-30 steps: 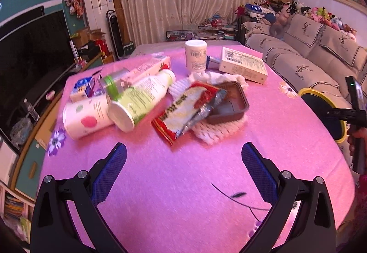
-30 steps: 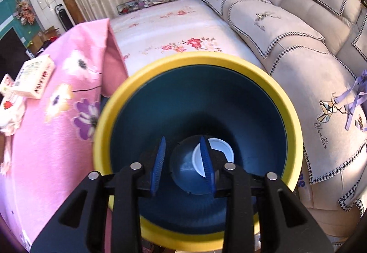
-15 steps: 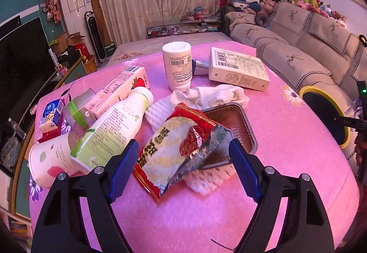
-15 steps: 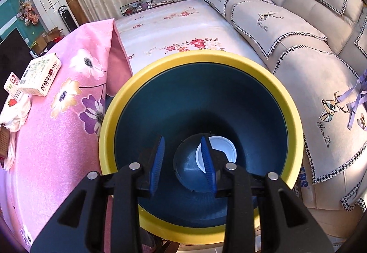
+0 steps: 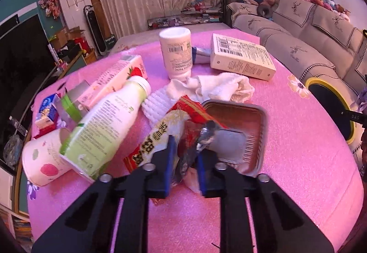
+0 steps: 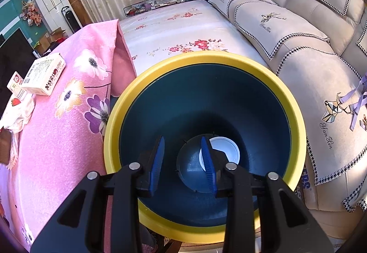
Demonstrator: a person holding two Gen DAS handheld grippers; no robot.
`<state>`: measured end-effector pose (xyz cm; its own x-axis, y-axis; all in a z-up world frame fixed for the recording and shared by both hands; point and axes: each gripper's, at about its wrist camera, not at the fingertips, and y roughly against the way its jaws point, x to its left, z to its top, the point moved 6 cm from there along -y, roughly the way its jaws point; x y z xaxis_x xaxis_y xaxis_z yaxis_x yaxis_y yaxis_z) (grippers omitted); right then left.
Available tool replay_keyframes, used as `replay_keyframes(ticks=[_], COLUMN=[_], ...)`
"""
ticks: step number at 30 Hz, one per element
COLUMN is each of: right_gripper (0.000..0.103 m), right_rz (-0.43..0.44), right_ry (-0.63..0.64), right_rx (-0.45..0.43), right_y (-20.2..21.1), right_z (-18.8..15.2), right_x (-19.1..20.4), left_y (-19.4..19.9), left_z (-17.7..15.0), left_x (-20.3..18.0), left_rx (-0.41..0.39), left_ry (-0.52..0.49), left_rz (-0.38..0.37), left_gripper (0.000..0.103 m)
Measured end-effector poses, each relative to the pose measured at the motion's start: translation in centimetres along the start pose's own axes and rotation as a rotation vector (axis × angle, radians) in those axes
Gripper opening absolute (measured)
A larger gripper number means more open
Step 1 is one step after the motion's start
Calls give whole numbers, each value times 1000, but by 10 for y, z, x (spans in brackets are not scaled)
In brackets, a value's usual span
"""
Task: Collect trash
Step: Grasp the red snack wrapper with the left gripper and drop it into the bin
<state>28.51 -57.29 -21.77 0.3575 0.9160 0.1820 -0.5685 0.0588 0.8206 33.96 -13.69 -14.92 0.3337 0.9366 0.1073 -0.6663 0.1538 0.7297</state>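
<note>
My left tongs [image 5: 183, 156] just clamped onto snack wrapper [image 5: 160, 136]; right tongs [image 6: 183, 159] loose, empty over bin [image 6: 204, 101], lid [image 6: 226, 154] at 3 o'clock.

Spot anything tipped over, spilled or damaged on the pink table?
Yes. The green-label bottle and the paper cup lie on their sides. The red snack wrapper, torn open, drapes into the brown tray. No spill visible.
</note>
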Motion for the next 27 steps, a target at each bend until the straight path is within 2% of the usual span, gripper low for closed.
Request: replay_keyframes(ticks=[2,7,12,17,20,24,27], right_gripper=[32,32,32,32,32,34,37], right_rz=[4,17,31,23,5,-16,-38], right_ry=[1,8,13,8,-4,-38,-61], right_rx=[-3,-14,-37,-73,-98,-126,-141], right_y=[2,8,17,33,45,60,69], right_z=[0,-1,-1,1,1,1,0], right_x=[0,1,0,-11,-25,-54,-75], left_y=[11,43,80,112,123,125,116], left_z=[3,14,28,47,61,76,83], left_x=[0,0,-23,-75,-120,-180,-222], left_rx=[-30,-95,-138,-183,-210,-223,-198], left_ry=[-6,-14,-40,-100,-151,-210,-227], left_rz=[16,37,-28,-137,-213,-297,-372], left_gripper=[4,2,2,2,2,2,2])
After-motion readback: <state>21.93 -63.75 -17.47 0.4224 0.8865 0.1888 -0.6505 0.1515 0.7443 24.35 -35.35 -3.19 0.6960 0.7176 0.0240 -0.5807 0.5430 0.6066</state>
